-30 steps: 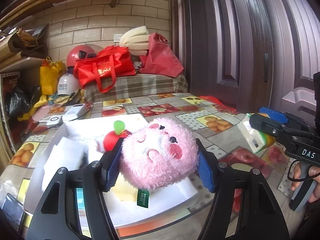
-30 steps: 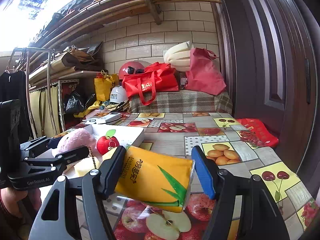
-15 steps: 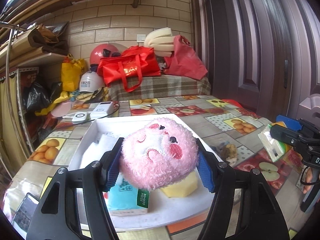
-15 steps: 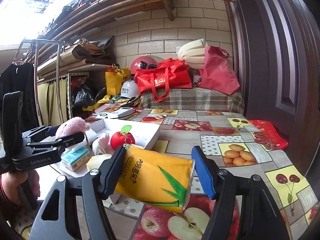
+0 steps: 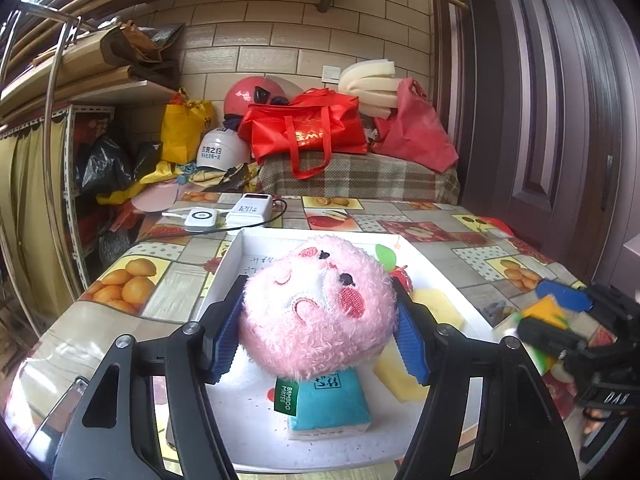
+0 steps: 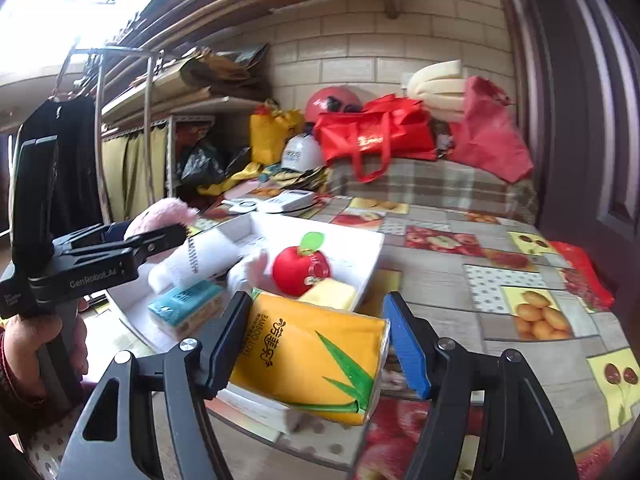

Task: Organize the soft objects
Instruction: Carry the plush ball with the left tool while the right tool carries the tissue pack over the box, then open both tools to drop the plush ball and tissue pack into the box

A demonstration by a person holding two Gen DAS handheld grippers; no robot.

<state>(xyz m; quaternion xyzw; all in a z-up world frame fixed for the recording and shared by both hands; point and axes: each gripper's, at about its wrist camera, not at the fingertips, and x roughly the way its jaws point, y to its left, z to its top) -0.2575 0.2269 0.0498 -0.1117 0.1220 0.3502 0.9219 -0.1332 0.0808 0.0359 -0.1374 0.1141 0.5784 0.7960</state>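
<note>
Left claw (image 5: 318,326): clamped on pink plush (image 5: 316,308), held above white tray (image 5: 436,276); lower gently, then release
Right claw (image 6: 316,344): gripping yellow tissue pack (image 6: 308,354) beside tray's near corner; set flat in free space

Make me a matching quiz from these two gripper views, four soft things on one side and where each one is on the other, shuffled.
Things:
1. pink plush toy
2. yellow tissue pack
3. red apple toy
4. blue tissue pack

Places:
A. lying in the white tray, below the plush
B. clamped in the right gripper
C. clamped in the left gripper, over the tray
D. in the tray next to a yellow sponge

Pairs: 1-C, 2-B, 3-D, 4-A
</note>
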